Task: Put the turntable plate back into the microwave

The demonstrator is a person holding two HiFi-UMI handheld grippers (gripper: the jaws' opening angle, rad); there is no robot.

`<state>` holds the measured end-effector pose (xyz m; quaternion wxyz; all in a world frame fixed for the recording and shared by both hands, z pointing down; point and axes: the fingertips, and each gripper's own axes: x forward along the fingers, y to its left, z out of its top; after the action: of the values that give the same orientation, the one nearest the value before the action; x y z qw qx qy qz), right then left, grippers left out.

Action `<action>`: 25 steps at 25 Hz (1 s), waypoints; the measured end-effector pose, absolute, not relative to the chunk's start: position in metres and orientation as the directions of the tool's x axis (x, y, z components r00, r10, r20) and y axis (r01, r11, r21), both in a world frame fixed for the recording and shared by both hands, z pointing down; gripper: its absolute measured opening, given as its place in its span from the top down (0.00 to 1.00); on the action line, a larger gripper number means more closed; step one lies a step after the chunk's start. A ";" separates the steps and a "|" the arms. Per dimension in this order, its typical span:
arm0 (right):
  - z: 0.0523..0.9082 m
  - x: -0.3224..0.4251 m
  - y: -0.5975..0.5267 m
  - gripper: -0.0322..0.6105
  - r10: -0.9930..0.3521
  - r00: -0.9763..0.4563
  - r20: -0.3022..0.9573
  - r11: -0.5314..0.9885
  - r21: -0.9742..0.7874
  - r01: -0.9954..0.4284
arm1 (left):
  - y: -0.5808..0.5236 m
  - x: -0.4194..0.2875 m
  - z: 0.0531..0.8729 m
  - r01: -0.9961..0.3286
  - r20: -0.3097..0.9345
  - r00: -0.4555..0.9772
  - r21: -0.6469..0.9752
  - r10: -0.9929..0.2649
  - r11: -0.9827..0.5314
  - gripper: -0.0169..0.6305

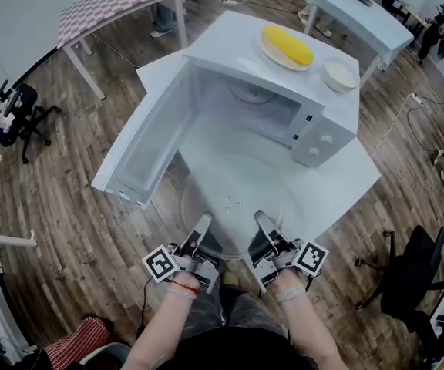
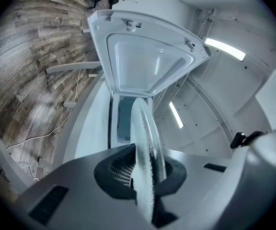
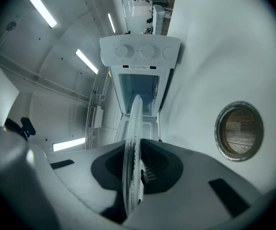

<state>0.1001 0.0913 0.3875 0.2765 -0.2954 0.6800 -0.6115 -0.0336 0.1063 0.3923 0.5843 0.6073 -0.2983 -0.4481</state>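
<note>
Gripping the glass plate (image 1: 233,195) by its near rim, we have the left tongs (image 1: 204,222) and the right tongs (image 1: 262,222) side by side, each with its jaws shut down onto the thin glass edge. In both gripper views the rim runs straight between the pads. The plate lies roughly level, partly over the near edge of the white table (image 1: 353,183) and partly past it above the wood floor (image 1: 60,206), just in front of the microwave (image 1: 318,133). We cannot tell whether it touches the tabletop.

The microwave's door (image 1: 149,141) stands wide open, swung out to the left over the table's left edge. Inside, a roller ring (image 1: 247,92) sits on the oven floor. On the microwave's top a dish (image 1: 272,55) carries a cob of corn (image 1: 287,45), and a white bowl (image 1: 339,74) stands just beside it. A black chair (image 1: 411,276) stands off the table's right corner.
</note>
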 end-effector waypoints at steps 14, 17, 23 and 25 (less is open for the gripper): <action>0.402 0.104 0.048 0.89 -0.789 -0.615 -0.015 0.080 -0.994 -0.079 | 0.053 -0.031 0.405 0.180 -0.210 0.468 0.974 -0.859 -0.139 0.92; 0.405 0.107 0.037 0.89 -0.802 -0.597 -0.008 0.073 -0.994 -0.086 | 0.043 -0.028 0.410 0.182 -0.202 0.471 0.975 -0.859 -0.129 0.92; 0.409 0.111 0.020 0.89 -0.821 -0.571 -0.010 0.077 -0.993 -0.094 | 0.024 -0.024 0.414 0.184 -0.200 0.483 0.975 -0.853 -0.124 0.92; 0.410 0.112 0.015 0.89 -0.824 -0.566 -0.012 0.077 -0.993 -0.091 | 0.018 -0.023 0.415 0.179 -0.198 0.489 0.976 -0.850 -0.125 0.92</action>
<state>0.1118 0.0154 0.4104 0.3131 -0.3450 0.6636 -0.5853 -0.0235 0.0180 0.4152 0.6032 0.6168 -0.2717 -0.4265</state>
